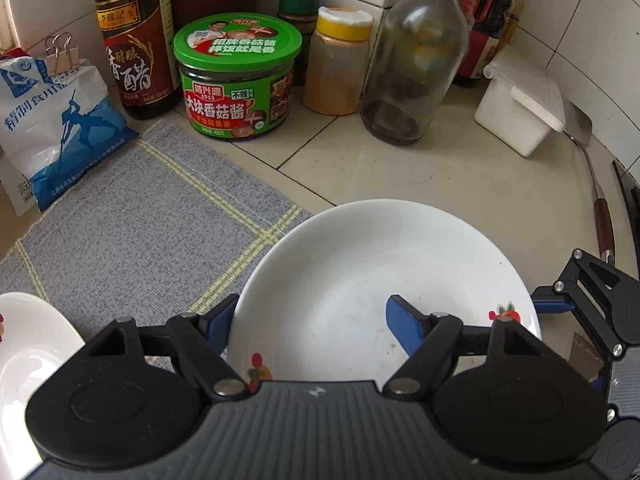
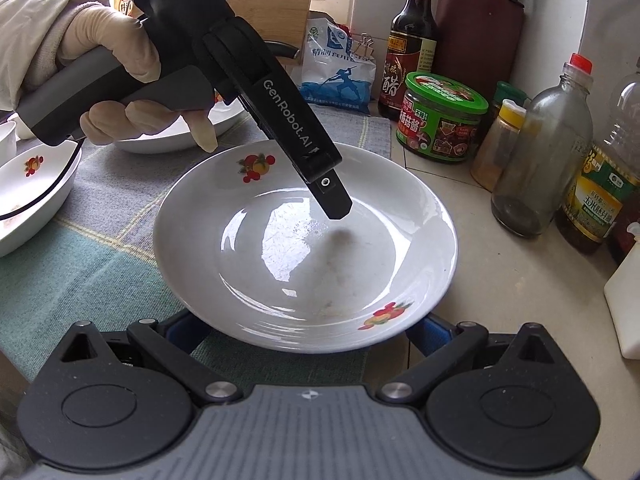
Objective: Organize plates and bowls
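Note:
A white deep plate with fruit prints [image 1: 360, 280] [image 2: 304, 248] sits at the edge of the grey checked mat [image 1: 140, 216], partly on the tiled counter. My left gripper [image 1: 310, 320] is open; one blue finger [image 1: 404, 320] is inside the plate and the other is outside its left rim. In the right wrist view the left gripper's finger [image 2: 332, 196] reaches down into the plate. My right gripper [image 2: 304, 332] is open, its blue fingers low under the plate's near rim. More white bowls [image 2: 32, 196] stand on the mat at left.
Along the back wall stand a vinegar bottle [image 1: 136, 40], a green-lidded sauce jar [image 1: 236, 80], a yellow-capped spice jar [image 1: 336, 64], a glass bottle [image 1: 416, 64] and a white plastic box [image 1: 520, 108]. A salt bag [image 1: 56, 120] lies at left. A spatula [image 1: 592, 184] lies at right.

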The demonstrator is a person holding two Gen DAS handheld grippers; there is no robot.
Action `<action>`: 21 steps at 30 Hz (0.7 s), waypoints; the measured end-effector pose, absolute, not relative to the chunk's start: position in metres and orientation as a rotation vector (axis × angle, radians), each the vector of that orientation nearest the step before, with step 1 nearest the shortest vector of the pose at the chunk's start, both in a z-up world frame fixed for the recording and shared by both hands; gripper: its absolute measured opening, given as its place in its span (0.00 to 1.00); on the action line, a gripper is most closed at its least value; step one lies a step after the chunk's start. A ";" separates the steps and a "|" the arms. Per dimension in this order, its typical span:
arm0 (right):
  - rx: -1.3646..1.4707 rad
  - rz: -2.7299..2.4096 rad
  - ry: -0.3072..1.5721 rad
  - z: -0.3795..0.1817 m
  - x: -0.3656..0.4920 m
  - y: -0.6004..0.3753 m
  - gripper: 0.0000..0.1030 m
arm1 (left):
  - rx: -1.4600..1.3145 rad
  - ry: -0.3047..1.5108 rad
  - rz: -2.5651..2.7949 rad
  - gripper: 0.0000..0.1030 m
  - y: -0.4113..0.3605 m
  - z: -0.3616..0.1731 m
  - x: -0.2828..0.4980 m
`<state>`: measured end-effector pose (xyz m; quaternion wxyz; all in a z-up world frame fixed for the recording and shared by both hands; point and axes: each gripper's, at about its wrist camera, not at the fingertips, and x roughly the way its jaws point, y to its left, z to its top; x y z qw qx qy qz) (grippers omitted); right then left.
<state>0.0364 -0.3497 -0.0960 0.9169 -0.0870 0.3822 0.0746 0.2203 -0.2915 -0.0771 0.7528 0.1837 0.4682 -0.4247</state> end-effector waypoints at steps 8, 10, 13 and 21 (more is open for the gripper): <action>-0.180 0.138 0.785 -0.097 0.037 -0.349 1.00 | 0.405 0.996 -0.912 0.77 -0.292 -0.075 0.220; -0.177 0.138 0.786 -0.096 0.036 -0.349 1.00 | 0.413 0.984 -0.907 0.78 -0.290 -0.071 0.216; -0.164 0.135 0.784 -0.092 0.031 -0.349 1.00 | 0.412 0.959 -0.898 0.80 -0.283 -0.062 0.210; -0.160 0.097 0.772 -0.074 0.007 -0.334 1.00 | 0.372 0.804 -0.862 0.88 -0.240 -0.010 0.171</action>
